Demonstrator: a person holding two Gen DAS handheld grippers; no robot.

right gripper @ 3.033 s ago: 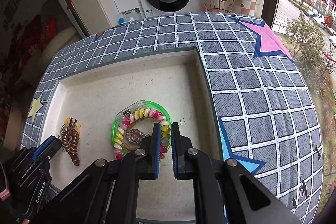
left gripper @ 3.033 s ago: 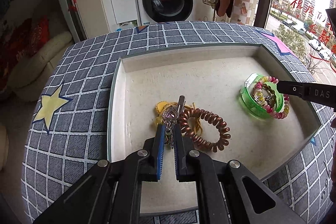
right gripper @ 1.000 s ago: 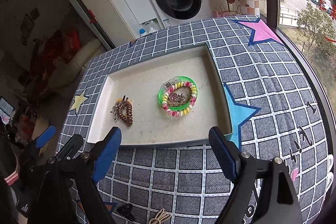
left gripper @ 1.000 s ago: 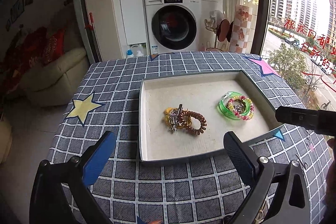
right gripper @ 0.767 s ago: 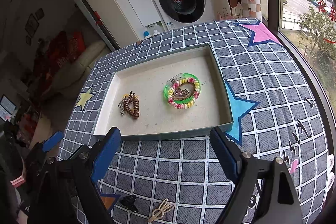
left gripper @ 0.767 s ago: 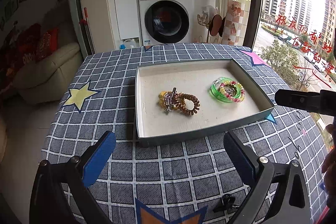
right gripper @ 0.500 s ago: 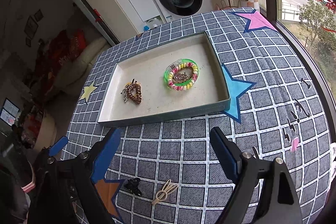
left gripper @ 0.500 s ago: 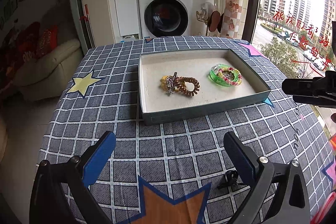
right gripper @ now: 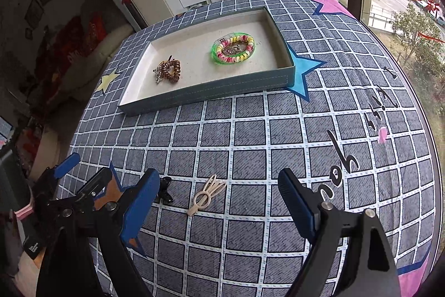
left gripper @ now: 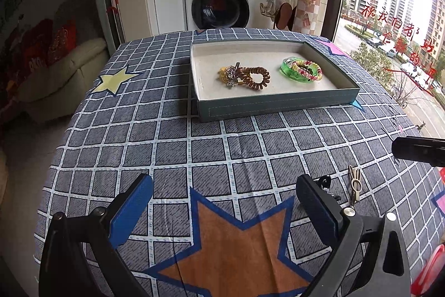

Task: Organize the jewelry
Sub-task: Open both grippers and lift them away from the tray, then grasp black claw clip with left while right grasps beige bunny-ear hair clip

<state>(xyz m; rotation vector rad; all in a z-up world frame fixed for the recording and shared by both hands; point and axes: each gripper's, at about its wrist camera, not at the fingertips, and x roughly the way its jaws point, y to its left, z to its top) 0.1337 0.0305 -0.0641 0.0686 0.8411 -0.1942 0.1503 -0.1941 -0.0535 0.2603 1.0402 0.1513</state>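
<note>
Cloth [left gripper: 172, 130]: grey check, stars, under both jaws.
Tray [right gripper: 211, 95]: beyond jaws.
Washer [left gripper: 219, 7]: far wall.
Left gripper [left gripper: 225, 210]: released.
Right gripper [right gripper: 219, 202]: released, over clip [right gripper: 207, 194].

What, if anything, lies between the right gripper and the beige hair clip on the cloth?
Nothing visible. The right gripper stands open with the beige hair clip on bare cloth between its fingers; the black clip lies off to its left.

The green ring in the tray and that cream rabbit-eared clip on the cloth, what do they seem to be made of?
The translucent green bangle looks like glossy plastic or resin: light passes through its rim. The cream rabbit-eared hair clip looks like matte painted metal or plastic; its thin flat loops fit either.
</note>
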